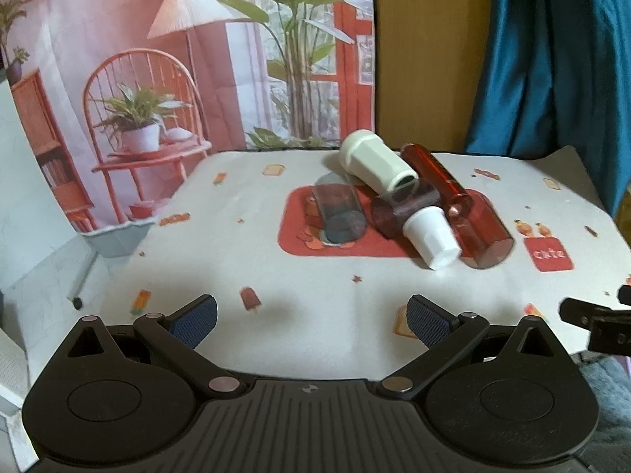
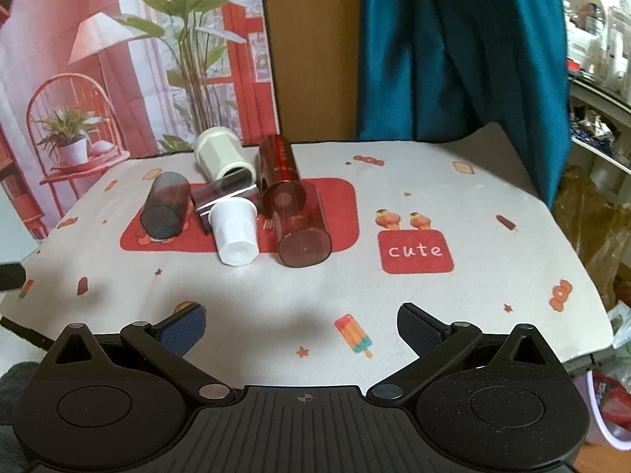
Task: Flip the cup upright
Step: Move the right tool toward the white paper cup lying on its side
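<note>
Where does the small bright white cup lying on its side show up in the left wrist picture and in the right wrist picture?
Left wrist view: the white cup lies right of centre, its closed base toward the camera, between the purple-tinted cup and the big red cup.
Right wrist view: the white cup lies left of centre, on the near edge of the red patch.
Shared landmark: the red "cute" label, to the cup's right in both.

I get soft, even indoor light with a warm reddish cast; faint shadows fall on the counter [image 2: 453,307] ahead of the jaws, and fisheye bending curves the edges
</note>
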A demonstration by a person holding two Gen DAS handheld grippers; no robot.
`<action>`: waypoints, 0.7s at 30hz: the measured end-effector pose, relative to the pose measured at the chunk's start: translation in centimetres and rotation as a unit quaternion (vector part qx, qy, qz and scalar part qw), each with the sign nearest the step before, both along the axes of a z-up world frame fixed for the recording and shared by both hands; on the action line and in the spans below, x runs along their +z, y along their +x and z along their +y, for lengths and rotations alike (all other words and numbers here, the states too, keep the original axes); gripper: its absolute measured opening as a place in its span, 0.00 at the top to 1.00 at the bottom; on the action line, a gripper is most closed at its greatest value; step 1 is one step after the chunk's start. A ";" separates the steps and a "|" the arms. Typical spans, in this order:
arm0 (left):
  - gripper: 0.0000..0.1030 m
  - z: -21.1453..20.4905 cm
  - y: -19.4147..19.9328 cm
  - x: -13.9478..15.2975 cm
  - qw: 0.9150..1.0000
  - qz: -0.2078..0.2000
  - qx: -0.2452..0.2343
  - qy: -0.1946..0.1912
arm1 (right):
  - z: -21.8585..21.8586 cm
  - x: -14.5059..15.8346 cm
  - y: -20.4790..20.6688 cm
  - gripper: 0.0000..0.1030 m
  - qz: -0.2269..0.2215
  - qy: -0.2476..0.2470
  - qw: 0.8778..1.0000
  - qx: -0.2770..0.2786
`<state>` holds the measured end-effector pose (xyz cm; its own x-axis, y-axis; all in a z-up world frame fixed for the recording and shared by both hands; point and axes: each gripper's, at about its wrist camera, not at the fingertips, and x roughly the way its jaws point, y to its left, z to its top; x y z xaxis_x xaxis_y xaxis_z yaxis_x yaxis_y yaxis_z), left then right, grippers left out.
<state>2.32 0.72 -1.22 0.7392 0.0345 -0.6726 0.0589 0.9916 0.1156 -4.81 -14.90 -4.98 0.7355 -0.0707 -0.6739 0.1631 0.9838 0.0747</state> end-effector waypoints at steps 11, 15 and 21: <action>0.00 1.4 4.9 -0.7 0.999 -0.018 0.032 0.037 | 2.5 -1.6 7.6 0.20 -0.029 -0.058 0.992 0.103; 0.00 3.0 6.0 -1.2 0.999 -0.006 0.043 0.006 | 4.1 -3.3 11.7 0.31 -0.016 -0.081 0.987 0.140; 0.00 4.4 5.9 -3.2 0.998 0.024 0.054 -0.018 | 6.8 -5.9 16.6 0.36 0.016 -0.086 0.985 0.151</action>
